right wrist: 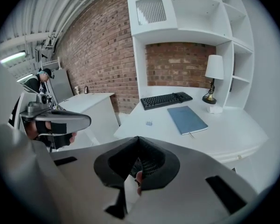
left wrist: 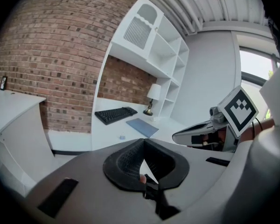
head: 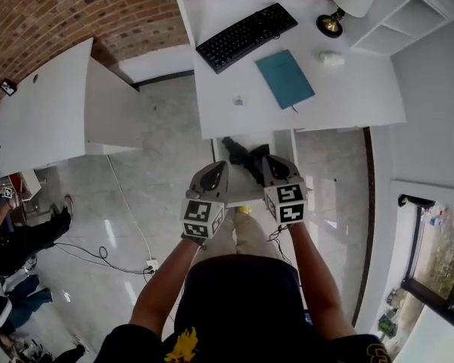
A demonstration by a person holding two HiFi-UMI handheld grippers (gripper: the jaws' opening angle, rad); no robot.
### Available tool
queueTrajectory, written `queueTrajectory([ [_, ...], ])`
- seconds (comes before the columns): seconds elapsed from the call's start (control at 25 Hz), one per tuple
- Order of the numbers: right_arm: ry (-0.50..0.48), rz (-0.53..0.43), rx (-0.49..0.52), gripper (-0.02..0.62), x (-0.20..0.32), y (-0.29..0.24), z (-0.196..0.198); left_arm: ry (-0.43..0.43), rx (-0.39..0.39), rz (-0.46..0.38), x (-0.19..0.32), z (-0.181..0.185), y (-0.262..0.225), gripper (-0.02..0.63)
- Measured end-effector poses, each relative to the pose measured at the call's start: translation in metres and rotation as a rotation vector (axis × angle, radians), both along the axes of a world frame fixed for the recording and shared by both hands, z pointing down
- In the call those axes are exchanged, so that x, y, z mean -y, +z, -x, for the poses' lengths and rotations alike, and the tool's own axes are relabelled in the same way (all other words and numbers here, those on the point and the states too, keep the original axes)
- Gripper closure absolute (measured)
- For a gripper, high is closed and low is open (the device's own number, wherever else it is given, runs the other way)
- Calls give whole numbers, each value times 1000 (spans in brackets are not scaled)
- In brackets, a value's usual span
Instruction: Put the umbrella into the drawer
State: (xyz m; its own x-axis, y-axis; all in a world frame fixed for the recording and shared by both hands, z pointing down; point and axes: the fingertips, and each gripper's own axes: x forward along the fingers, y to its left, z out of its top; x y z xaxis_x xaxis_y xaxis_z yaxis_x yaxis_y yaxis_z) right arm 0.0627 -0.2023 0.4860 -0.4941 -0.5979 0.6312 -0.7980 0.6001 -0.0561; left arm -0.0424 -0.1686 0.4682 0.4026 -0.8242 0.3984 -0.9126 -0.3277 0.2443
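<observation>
**Ops:** Status pls. Where's the umbrella?

**Me:** The black folded umbrella [head: 240, 156] sits just under the front edge of the worktop [head: 348, 97]. My read is it's lying in the pulled-out drawer [head: 246, 193]. My tools cover part of it in head view, so I can't confirm it's fully inside.

**Ops:** Tools?

**Me:** Left tool [left wrist: 143, 143] is clenched, tips together, nothing in it. Right tool [right wrist: 138, 139] is the same: clenched & empty. I've got both side by side above the drawer, not touching the umbrella. They're aimed fwd & down toward the worktop w/ the keyboard [head: 246, 36] and blue notebook [head: 285, 79].

**Ops:** So what's the step?

**Me:** I'd judge placing is done or nearly. What's left is prob. shutting the drawer.

**Ops:** How do you do that well?

**Me:** First I'd check that no end or strap of the umbrella sticks over the drawer rim, or it'll jam vs the worktop's underside. If one does, I'd nudge it in w/ one clenched tool. Then I'd push the drawer front w/ both tools, even pressure L & R so it doesn't skew. I'd go slow at the end, no slam. I'd keep the tools clenched, since open jaws could snag the edge.
</observation>
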Motion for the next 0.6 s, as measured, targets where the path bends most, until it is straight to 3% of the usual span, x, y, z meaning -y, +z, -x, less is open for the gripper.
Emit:
queueTrajectory([
  [0.6, 14, -104, 50, 595, -7, -84, 7, 41, 9, -119, -1, 0, -91, 588],
])
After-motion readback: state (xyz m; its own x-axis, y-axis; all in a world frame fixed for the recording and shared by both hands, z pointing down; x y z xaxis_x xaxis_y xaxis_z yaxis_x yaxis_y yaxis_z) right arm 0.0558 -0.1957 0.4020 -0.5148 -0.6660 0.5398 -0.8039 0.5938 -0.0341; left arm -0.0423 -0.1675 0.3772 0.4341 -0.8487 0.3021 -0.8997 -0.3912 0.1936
